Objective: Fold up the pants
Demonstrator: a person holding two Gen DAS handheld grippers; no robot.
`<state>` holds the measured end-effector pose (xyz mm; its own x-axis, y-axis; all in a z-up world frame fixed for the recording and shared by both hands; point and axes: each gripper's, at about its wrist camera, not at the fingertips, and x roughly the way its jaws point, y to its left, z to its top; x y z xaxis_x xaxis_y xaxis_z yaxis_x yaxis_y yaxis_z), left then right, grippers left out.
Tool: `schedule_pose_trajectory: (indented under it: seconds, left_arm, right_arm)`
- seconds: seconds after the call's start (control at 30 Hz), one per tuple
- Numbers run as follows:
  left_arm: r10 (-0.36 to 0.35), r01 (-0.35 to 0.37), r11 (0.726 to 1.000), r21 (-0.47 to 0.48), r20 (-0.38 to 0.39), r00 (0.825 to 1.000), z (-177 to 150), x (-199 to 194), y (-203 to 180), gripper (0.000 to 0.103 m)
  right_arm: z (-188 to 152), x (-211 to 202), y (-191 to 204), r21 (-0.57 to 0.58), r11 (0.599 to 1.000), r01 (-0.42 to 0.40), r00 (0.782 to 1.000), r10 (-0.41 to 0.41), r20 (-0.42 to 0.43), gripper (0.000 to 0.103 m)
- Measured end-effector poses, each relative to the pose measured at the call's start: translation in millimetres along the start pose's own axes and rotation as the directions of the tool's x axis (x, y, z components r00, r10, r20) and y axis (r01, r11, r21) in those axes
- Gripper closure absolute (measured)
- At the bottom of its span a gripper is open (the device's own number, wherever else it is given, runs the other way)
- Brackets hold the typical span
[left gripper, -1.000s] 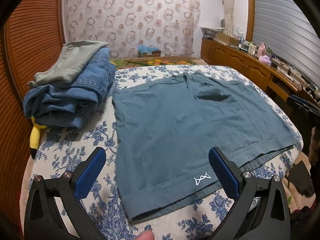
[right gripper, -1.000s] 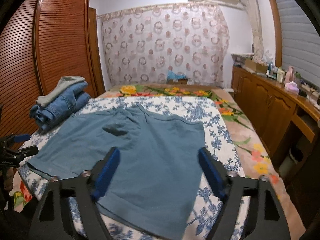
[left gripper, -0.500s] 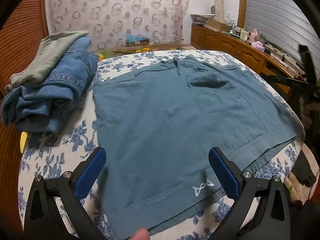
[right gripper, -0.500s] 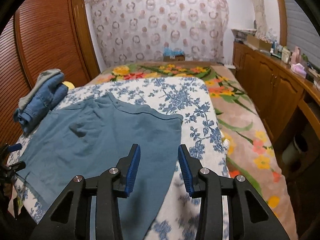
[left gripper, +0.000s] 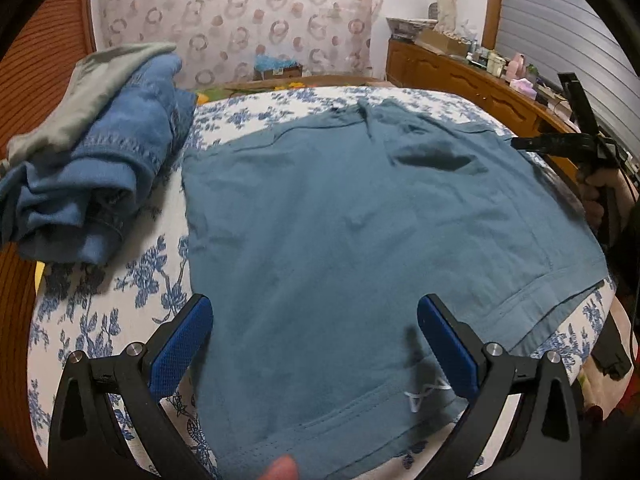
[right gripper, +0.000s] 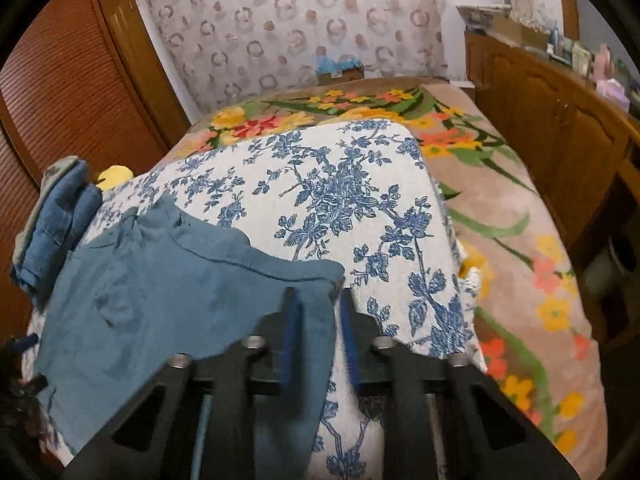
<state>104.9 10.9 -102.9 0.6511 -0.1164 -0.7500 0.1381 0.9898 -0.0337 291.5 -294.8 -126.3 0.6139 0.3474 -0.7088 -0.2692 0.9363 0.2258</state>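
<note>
We see the pants [left gripper: 360,240] spread flat across the middle of the bedspread [left gripper: 120,312] in the left wrist frame. A stack of folded clothes [left gripper: 104,160] lies at upper left, just beside them. A cabinet [left gripper: 460,76] runs along the upper right, a curtain [left gripper: 240,20] hangs behind at top centre.

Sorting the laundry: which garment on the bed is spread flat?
The teal shorts, spread open beside the folded pile: jeans with a grey garment on top.
</note>
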Motion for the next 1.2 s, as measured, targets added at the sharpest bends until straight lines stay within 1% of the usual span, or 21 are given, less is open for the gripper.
schedule_pose_trajectory:
  seconds: [0.03,0.1,0.2,0.27,0.33,0.4,0.43,0.57,0.6,0.63,0.7,0.73,0.8,0.87,0.93,0.97,1.0,1.03,1.1,1.13,1.2]
  left_arm:
    - [0.0,0.0,1.0,-0.003,-0.004,1.0,-1.2,1.2,0.8,0.0]
    - [0.003,-0.003,1.0,-0.005,-0.01,1.0,-3.4,3.1,1.9,0.0]
    - [-0.002,0.002,1.0,-0.008,-0.012,1.0,-4.9,4.2,3.3,0.0]
    - [-0.006,0.006,1.0,-0.011,-0.01,1.0,-5.2,3.8,4.3,0.0]
    - [-0.005,0.005,1.0,-0.012,-0.012,1.0,-5.1,4.0,5.0,0.0]
    - [-0.006,0.006,1.0,-0.013,-0.012,1.0,-5.9,3.7,5.3,0.0]
    - [-0.006,0.006,1.0,-0.013,-0.012,1.0,-5.2,3.8,5.6,0.0]
    - [-0.012,0.012,1.0,-0.022,-0.003,1.0,-5.7,-0.9,8.9,0.0]
    - [-0.014,0.014,1.0,-0.025,0.004,1.0,-5.8,-4.0,10.5,0.0]
    - [-0.017,0.017,0.999,-0.028,0.012,1.0,-6.1,-7.1,12.2,0.0]
    - [-0.025,0.026,0.999,-0.04,0.031,0.999,-7.5,-16.0,17.1,0.0]
    - [-0.026,0.028,0.998,-0.048,0.041,0.999,-8.1,-20.6,20.3,0.001]
    - [-0.033,0.038,0.997,-0.068,0.062,0.997,-9.8,-30.3,28.0,0.001]
    - [-0.026,0.032,0.996,-0.08,0.077,0.997,-13.3,-39.3,35.6,0.003]
    - [-0.019,0.026,0.996,-0.084,0.079,0.997,-16.5,-42.7,40.8,0.008]
    - [-0.016,0.023,0.996,-0.09,0.077,0.997,-18.9,-44.6,44.2,0.01]
    - [-0.012,0.02,0.995,-0.098,0.075,0.997,-22.4,-46.8,47.7,0.014]
    - [-0.013,0.02,0.995,-0.102,0.072,0.997,-24.1,-47.0,49.6,0.02]
    - [-0.016,0.023,0.994,-0.111,0.064,0.998,-29.1,-48.0,53.2,0.025]
    - [-0.019,0.026,0.993,-0.115,0.063,0.998,-32.5,-48.6,54.5,0.03]
    - [-0.031,0.037,0.992,-0.12,0.053,0.998,-39.1,-48.4,55.4,0.036]
  right_arm:
    - [-2.2,-4.0,1.7,-0.009,1.0,-0.005,1.0,0.005,-0.002,0.098]
    - [-5.1,-10.1,-0.4,-0.009,0.999,0.031,0.999,-0.031,0.012,0.102]
    - [-7.6,-29.4,-11.1,0.027,0.994,0.108,0.993,-0.109,0.046,0.102]
    - [-9.6,-33.6,-14.8,0.032,0.992,0.119,0.992,-0.12,0.034,0.102]
    - [-15.1,-38.8,-10.6,0.011,0.989,0.148,0.988,-0.149,0.032,0.102]
    - [-18.4,-47.6,-1.8,-0.011,0.986,0.164,0.986,-0.163,0.03,0.102]
    - [-16.0,-49.5,-4.7,-0.018,0.986,0.166,0.986,-0.165,0.031,0.102]
    - [-25.9,-75.3,9.2,-0.064,0.98,0.19,0.981,-0.186,0.059,0.091]
    - [-29.2,-77.9,15.1,-0.076,0.977,0.2,0.978,-0.195,0.071,0.085]
    - [-34.9,-82.3,20.9,-0.087,0.976,0.199,0.978,-0.192,0.084,0.082]
    - [-54.4,-103.1,31.8,-0.105,0.981,0.162,0.983,-0.15,0.109,0.071]
    - [-58.1,-101.1,38.5,-0.112,0.983,0.144,0.985,-0.131,0.116,0.068]
    - [-79.1,-116.5,53.3,-0.134,0.984,0.12,0.987,-0.103,0.125,0.056]
    - [-98.5,-129.0,68.2,-0.159,0.983,0.087,0.99,-0.067,0.126,0.051]
    - [-119.4,-138.8,78.2,-0.174,0.983,0.051,0.992,-0.029,0.126,0.044]
    - [-127.2,-142.9,83.8,-0.179,0.983,0.042,0.992,-0.02,0.124,0.038]
    - [-135.2,-146.7,86.0,-0.185,0.982,0.028,0.992,-0.005,0.125,0.034]
    - [-144.7,-154.3,91.7,-0.193,0.981,0.008,0.992,0.016,0.125,0.032]
    - [-158.9,-162.7,98.2,-0.203,0.979,-0.024,0.991,0.05,0.124,0.028]
    - [-166.4,-169.2,101.3,-0.208,0.977,-0.039,0.99,0.067,0.126,0.028]
    - [-174.6,-174.6,105.8,-0.213,0.976,-0.042,0.989,0.07,0.128,0.028]
